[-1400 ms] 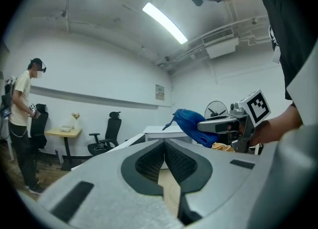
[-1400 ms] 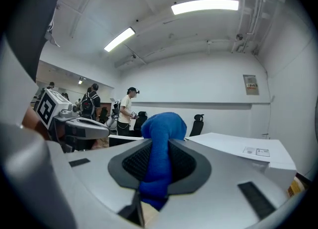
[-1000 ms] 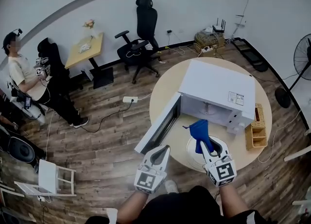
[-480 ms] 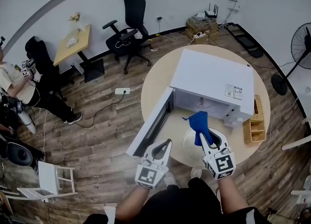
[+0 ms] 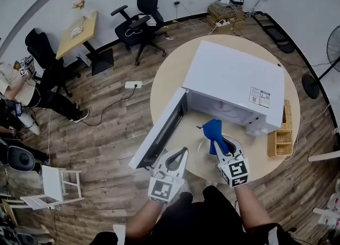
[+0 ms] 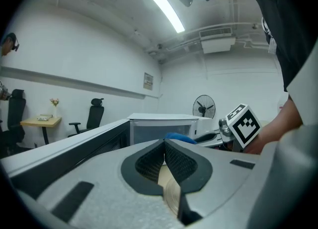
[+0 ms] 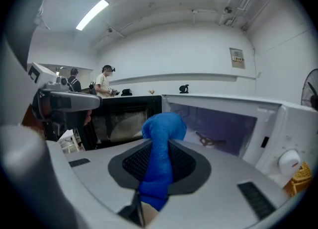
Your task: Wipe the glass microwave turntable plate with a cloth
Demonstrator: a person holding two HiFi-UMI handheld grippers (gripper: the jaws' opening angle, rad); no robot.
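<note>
Pinches a blue cloth (image 7: 164,126) in the right gripper (image 7: 159,148), jaws closed hard on its middle, one bunched end standing out past the tips, the other trailing back between the pads. Holds the left gripper (image 6: 164,143) empty, jaws pressed together with nothing between. Finds the plate (image 5: 204,159) flat on the round table (image 5: 164,90), just in front of the open microwave (image 5: 228,82) and right of its open door (image 5: 159,135). Lies almost straight beneath the right gripper, with the bunched cloth over the far rim, on the microwave side. Calls, then, by the look of it, for a short drop onto the glass and a pull back toward the body, or a circling sweep round the disc. Puts the right gripper far the nearer tool; hangs the left just beside the plate's left rim, seemingly placed to steady it. Shows as a pale, clear, round disc, hard to pick out against the light tabletop and half covered from above by the gripper; no long axis to speak of, being round. Cannot tell any dirt or wet on the glass, nor contact between cloth and glass.
</note>
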